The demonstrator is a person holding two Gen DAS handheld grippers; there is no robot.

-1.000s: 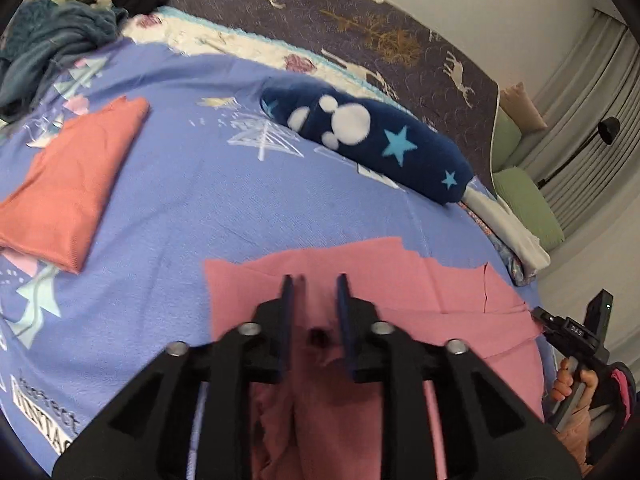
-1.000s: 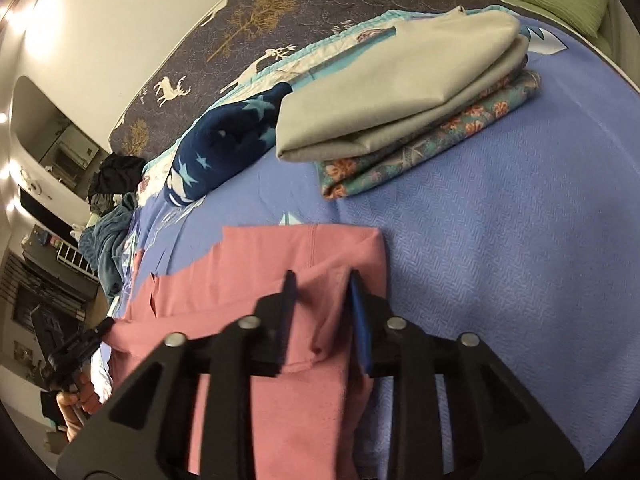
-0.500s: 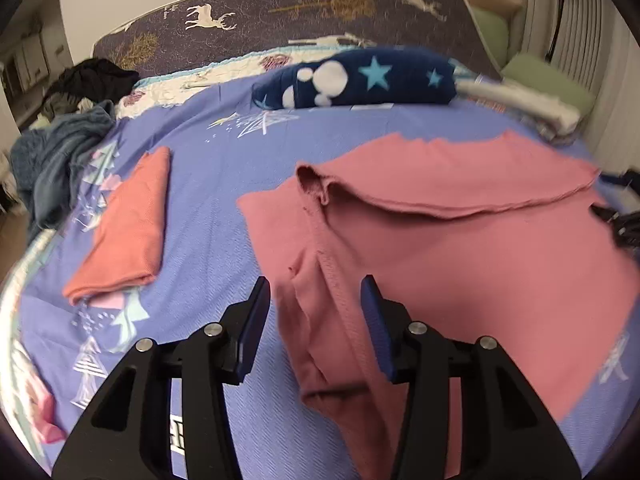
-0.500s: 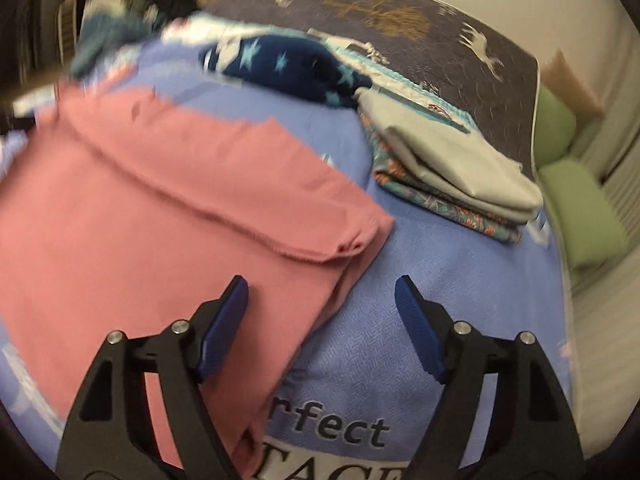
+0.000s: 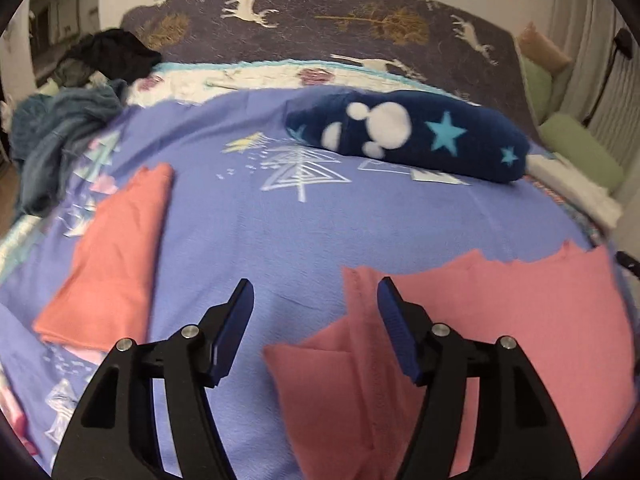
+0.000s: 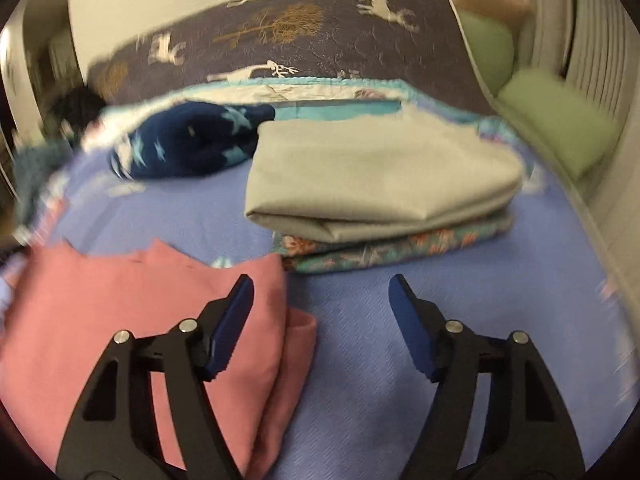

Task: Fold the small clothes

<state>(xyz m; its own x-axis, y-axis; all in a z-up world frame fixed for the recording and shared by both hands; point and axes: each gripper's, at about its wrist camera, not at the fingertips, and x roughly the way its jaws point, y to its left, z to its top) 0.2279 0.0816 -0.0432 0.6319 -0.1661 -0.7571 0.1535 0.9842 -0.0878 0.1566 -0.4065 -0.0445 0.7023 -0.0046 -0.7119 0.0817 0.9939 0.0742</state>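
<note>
Purple bedspread [image 5: 248, 216], pink garment [image 5: 500, 320] lying apparently folded, both grippers' fingers spread, empty.

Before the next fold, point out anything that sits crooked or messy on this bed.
The pink garment is folded unevenly: its far edge is jagged, and a lower layer sticks out past the top one at the left end and the right end. The heap of dark clothes at the bed's far left is unfolded.
</note>
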